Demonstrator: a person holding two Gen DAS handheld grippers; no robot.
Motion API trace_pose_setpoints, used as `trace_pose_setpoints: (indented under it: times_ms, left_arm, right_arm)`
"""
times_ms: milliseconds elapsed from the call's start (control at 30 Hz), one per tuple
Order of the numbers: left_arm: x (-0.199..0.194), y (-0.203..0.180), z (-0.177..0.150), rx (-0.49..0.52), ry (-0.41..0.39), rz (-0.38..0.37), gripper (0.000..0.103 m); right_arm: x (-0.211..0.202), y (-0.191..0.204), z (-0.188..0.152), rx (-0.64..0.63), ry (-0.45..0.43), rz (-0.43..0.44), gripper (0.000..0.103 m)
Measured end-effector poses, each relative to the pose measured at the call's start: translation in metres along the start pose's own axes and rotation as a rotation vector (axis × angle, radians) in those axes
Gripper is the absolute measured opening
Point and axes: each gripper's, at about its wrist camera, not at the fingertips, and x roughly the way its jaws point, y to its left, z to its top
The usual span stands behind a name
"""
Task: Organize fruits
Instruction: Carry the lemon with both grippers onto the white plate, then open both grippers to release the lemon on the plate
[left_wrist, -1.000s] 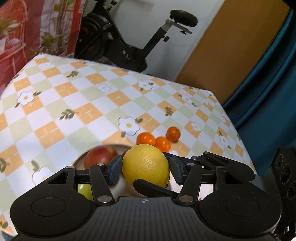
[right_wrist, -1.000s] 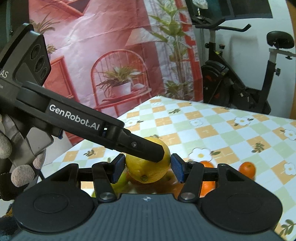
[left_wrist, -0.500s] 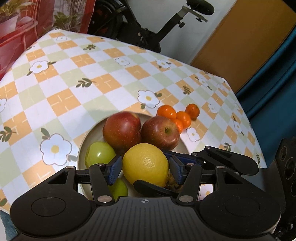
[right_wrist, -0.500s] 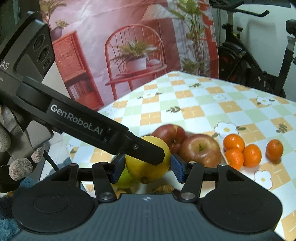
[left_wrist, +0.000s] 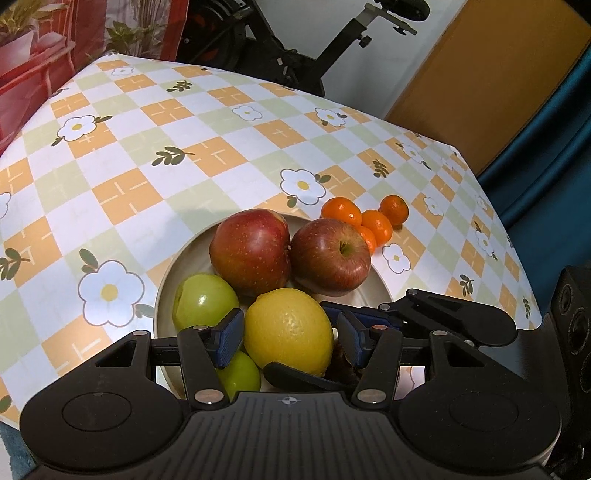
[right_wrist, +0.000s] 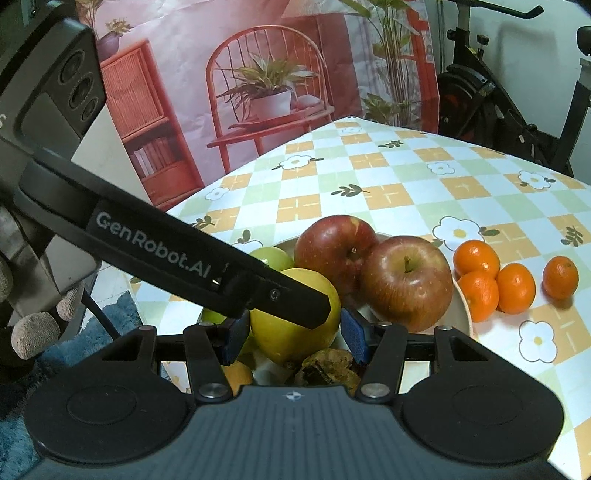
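Observation:
A yellow lemon (left_wrist: 289, 336) sits between the blue pads of both grippers, low over a cream bowl (left_wrist: 380, 291). My left gripper (left_wrist: 290, 338) and my right gripper (right_wrist: 293, 332) are both shut on the lemon (right_wrist: 295, 325) from crossing directions. The bowl holds two red apples (left_wrist: 251, 251) (left_wrist: 330, 256) and two green apples (left_wrist: 205, 301). Several small mandarins (left_wrist: 375, 221) lie on the cloth just right of the bowl, also in the right wrist view (right_wrist: 496, 280). A brown dried scrap (right_wrist: 327, 367) lies under the right gripper.
The table has a checked flower tablecloth (left_wrist: 122, 192). An exercise bike (left_wrist: 295, 51) stands behind the far edge. A red printed backdrop (right_wrist: 258, 85) hangs at the left. A blue rug (right_wrist: 55, 350) lies on the floor beside the table.
Both grippers have come down with the lemon toward the bowl. The apples in the bowl are now fully in view and closer.

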Motion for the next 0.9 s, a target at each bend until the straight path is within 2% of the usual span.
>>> trace_pose_setpoints:
  times_ms: [567,900]
  left_arm:
    - [-0.004,0.000,0.000,-0.006,-0.014,0.002,0.058]
    - [-0.026,-0.005,0.014,0.012,-0.099,0.007,0.057]
  right_arm:
    - [0.001,0.001,-0.004,-0.005,0.005,-0.002,0.057]
    - [-0.033,-0.009,0.004,0.004,-0.128,-0.013,0.058]
